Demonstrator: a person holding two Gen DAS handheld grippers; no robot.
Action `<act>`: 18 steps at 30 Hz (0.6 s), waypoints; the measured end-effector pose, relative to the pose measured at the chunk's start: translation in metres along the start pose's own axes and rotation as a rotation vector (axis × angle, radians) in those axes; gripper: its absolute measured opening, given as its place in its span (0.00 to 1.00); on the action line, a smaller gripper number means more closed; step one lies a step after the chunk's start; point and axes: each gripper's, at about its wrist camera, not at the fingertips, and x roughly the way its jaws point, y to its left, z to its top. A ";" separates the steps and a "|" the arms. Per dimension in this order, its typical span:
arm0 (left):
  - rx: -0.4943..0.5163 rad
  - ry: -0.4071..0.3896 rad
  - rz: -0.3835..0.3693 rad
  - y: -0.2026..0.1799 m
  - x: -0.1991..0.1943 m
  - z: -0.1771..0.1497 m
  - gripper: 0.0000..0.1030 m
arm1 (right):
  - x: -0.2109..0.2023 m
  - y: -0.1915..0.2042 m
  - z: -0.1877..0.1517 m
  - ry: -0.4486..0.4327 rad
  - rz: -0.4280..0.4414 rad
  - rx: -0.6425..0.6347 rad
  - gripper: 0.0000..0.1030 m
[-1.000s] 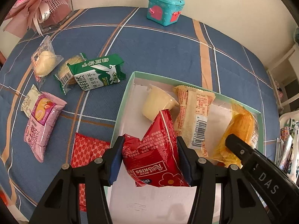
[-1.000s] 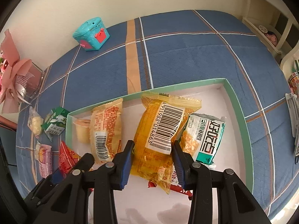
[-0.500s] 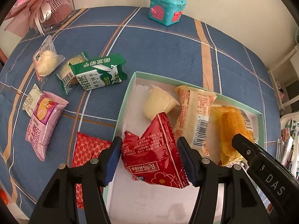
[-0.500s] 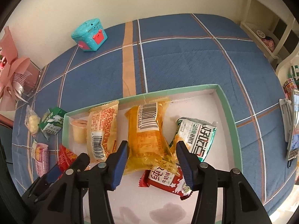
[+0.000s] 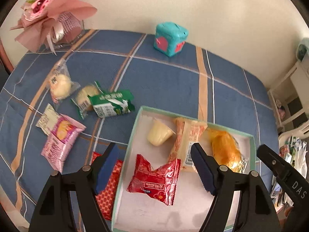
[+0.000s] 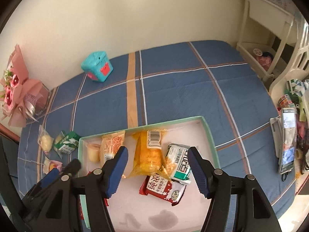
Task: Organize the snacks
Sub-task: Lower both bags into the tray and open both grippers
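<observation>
Blue plaid cloth covers the surface, with loose snacks at its left: a pink packet, a green biscuit pack and a red patterned sachet just outside the mint-rimmed box. The left gripper has just been opening; the red packet it pinched a second ago now lies free in the box. The right gripper has likewise been opening, leaving the yellow bun packet inside, untouched. Both deposits look finished; the loose snacks remain.
</observation>
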 end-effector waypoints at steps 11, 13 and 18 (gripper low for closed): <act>-0.062 -0.037 0.054 0.025 -0.005 0.007 0.78 | -0.005 -0.005 0.002 -0.004 -0.020 -0.011 0.67; -0.071 -0.041 0.070 0.029 -0.005 0.007 0.88 | -0.002 -0.002 0.002 -0.002 -0.020 -0.026 0.72; -0.072 -0.078 0.108 0.034 -0.009 0.008 0.92 | 0.000 0.005 -0.001 -0.008 -0.029 -0.074 0.81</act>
